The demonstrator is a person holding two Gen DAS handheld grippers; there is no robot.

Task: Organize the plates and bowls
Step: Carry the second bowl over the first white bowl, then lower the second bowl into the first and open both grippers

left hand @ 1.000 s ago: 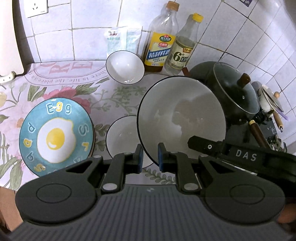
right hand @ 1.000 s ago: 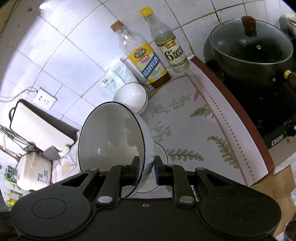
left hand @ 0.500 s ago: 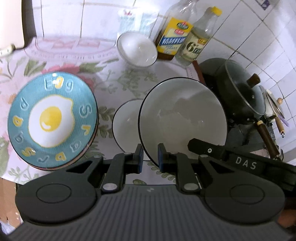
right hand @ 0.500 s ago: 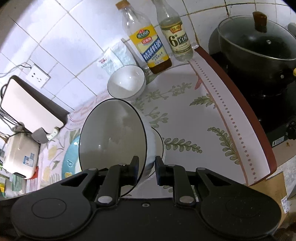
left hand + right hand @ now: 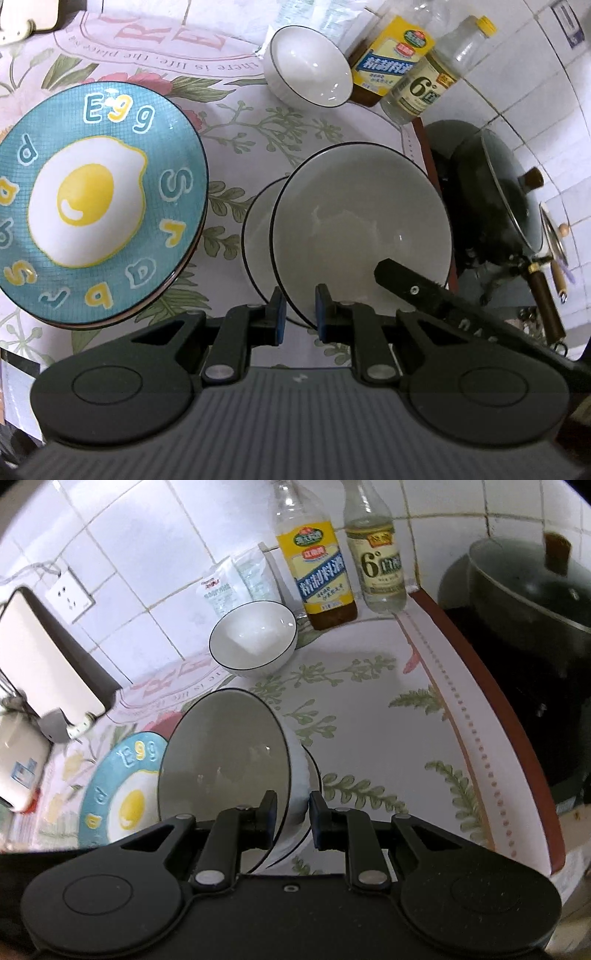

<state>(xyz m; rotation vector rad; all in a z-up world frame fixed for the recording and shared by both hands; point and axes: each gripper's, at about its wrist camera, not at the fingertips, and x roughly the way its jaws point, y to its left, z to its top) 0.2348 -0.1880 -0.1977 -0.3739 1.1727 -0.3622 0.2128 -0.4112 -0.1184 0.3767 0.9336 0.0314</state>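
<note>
A large white bowl with a dark rim (image 5: 362,229) (image 5: 225,760) is held by both grippers. My left gripper (image 5: 298,312) is shut on its near rim. My right gripper (image 5: 291,816) is shut on its right rim, and its finger shows in the left wrist view (image 5: 406,284). The bowl hangs just above a smaller white bowl (image 5: 258,236) on the counter. A blue egg plate (image 5: 92,199) (image 5: 122,790) lies to the left. Another small white bowl (image 5: 308,72) (image 5: 253,637) stands at the back near the wall.
Two bottles (image 5: 317,561) (image 5: 380,557) and a packet (image 5: 236,583) stand against the tiled wall. A black lidded pot (image 5: 506,192) (image 5: 532,587) sits on the stove at right. White appliances (image 5: 44,657) stand at the left. The floral counter mat (image 5: 369,709) ends at a red edge.
The large bowl has moved lower over the smaller bowl on the counter. Both grippers keep their hold and have tilted down toward the counter.
</note>
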